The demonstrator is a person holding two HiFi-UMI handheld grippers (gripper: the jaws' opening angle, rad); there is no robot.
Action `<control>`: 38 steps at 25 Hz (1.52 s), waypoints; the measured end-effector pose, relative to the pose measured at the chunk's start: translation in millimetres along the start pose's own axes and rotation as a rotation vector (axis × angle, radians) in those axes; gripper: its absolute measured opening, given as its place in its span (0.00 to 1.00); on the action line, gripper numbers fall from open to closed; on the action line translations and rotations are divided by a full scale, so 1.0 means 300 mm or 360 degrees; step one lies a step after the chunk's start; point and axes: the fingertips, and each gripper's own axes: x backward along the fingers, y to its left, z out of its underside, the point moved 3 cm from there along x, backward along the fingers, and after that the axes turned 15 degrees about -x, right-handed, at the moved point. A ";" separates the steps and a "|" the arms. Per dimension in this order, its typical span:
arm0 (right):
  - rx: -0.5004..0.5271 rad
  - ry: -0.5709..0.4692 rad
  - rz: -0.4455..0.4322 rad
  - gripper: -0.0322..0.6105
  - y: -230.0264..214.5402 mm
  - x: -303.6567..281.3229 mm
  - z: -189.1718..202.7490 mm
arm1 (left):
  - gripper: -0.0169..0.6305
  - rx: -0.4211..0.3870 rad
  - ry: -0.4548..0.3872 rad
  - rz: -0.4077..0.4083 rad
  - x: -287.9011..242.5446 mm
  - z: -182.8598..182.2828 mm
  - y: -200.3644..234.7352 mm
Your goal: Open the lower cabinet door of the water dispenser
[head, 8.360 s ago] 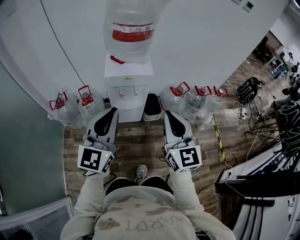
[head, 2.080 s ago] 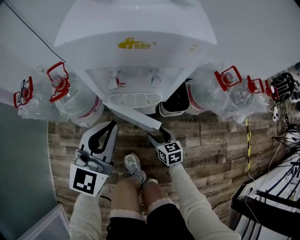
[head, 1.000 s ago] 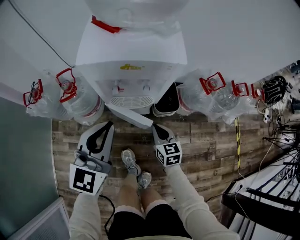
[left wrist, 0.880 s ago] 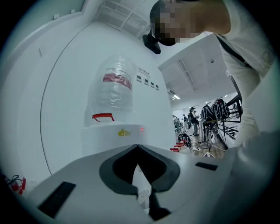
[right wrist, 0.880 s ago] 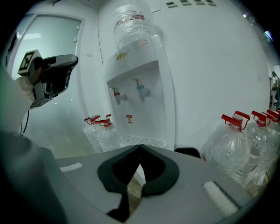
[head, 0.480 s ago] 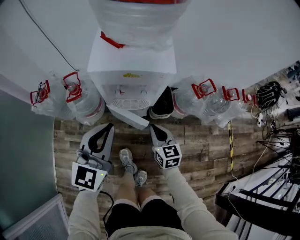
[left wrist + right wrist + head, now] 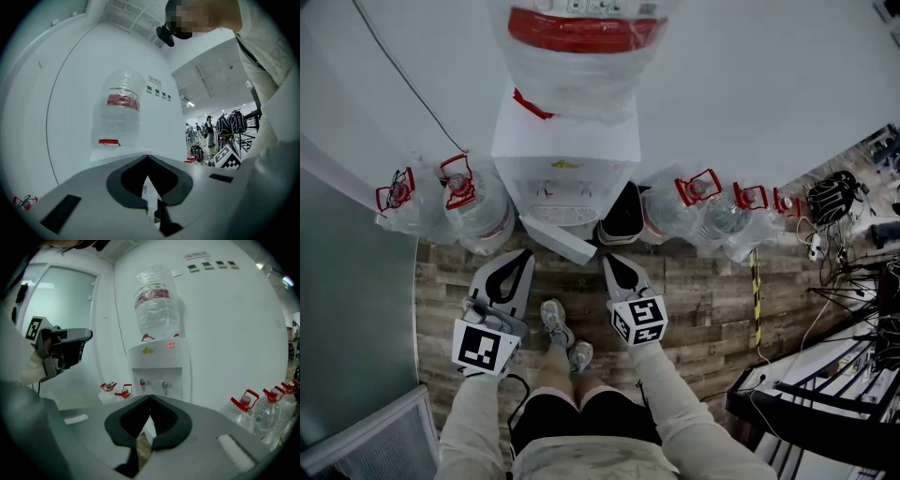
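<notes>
This seemed to be an open office or lab hall. A water dispenser (image 7: 581, 141) stood against a plain white wall (image 7: 750, 84), with spare water bottles (image 7: 483, 216) lined along a wood-plank floor (image 7: 712, 291). Loose cables (image 7: 825, 253) and black bags (image 7: 832, 197) lay to one side, and a frosted glass partition (image 7: 356, 309) to the other.

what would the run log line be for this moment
lower cabinet door: swung open | water dispenser: upright against wall | left gripper: shut, empty | right gripper: shut, empty
</notes>
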 end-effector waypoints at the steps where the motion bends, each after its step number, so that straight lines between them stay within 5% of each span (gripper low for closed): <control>1: 0.0005 -0.0013 0.0001 0.06 0.012 0.015 -0.022 | 0.03 -0.0018 -0.0021 0.0012 0.003 -0.022 -0.002; 22: 0.0152 -0.0202 -0.0005 0.06 0.224 0.277 -0.398 | 0.03 -0.0021 -0.0034 -0.0047 0.094 -0.276 0.008; 38: 0.0264 -0.0350 -0.0118 0.06 0.402 0.444 -0.568 | 0.03 -0.0049 -0.0109 -0.0123 0.180 -0.437 0.011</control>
